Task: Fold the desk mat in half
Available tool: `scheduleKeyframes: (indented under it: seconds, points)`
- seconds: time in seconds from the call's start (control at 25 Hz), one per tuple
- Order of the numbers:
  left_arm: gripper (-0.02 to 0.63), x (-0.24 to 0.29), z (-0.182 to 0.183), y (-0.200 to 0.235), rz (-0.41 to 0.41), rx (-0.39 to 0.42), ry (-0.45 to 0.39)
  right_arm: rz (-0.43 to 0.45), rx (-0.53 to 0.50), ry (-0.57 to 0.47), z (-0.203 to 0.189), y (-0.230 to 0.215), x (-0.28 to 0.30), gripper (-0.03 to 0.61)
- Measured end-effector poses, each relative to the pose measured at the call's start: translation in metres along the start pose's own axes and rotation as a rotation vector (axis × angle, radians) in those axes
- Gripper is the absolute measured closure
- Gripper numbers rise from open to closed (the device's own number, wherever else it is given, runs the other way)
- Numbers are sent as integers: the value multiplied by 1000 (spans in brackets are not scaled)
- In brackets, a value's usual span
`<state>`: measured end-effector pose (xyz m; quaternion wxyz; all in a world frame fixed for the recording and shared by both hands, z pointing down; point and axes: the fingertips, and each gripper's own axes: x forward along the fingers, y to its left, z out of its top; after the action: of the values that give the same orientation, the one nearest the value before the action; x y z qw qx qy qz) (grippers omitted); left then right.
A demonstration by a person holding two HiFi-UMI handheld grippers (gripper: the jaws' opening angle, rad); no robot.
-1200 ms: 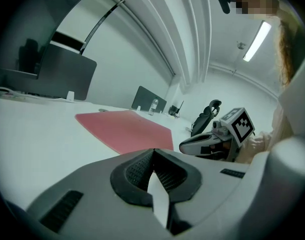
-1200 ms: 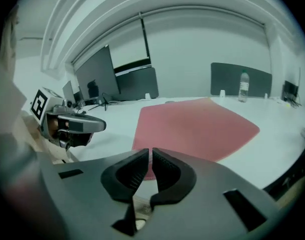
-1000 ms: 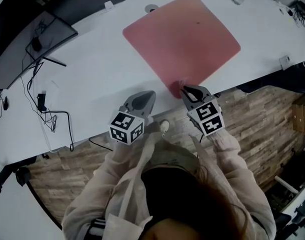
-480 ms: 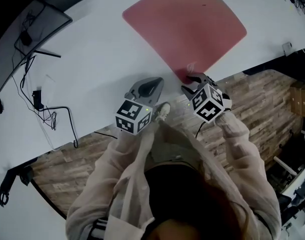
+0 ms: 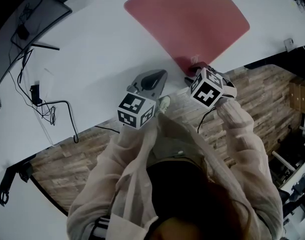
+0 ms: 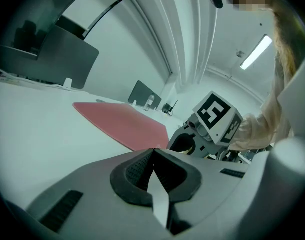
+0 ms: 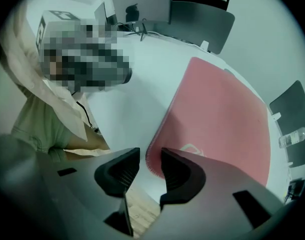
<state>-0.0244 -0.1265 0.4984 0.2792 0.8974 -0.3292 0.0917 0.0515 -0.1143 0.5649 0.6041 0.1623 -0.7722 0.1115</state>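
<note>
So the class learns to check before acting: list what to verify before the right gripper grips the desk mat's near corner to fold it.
1. Desk mat lies flat and unfolded on the table: ok.
2. Right gripper jaws apart, having just opened wide then narrowed slightly: ok.
3. Mat's near corner shows in their gap, unpinched: ok.
4. Left gripper shut, empty, off the mat: ok.
5. Corner between the pads or below them: cannot tell.

An office: long white desk (image 5: 92, 44), monitor (image 5: 15, 46), trailing cables (image 5: 53, 110).

Pinkish-red desk mat (image 5: 190, 19), white table (image 5: 92, 54), brown wood-plank floor (image 5: 257, 91)
</note>
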Motion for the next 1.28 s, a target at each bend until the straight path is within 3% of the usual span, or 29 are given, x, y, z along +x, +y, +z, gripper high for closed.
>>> scheduleKeyframes:
  seconds: [0.16,0.52,0.84,1.28]
  points:
    - [588,-3,-5,3,0,-9,3,5,13,-28,1,-6,0,474]
    - [588,-3,-3,6,-10,-13,-6,-31,-88,23,2,-11,2,531]
    - [588,-7,4,12,-31,5,-5,-29,-52,-7,4,-9,1,531]
    - [588,-1,14,13,-78,57,8,33,82,-106,11,-17,-22,531]
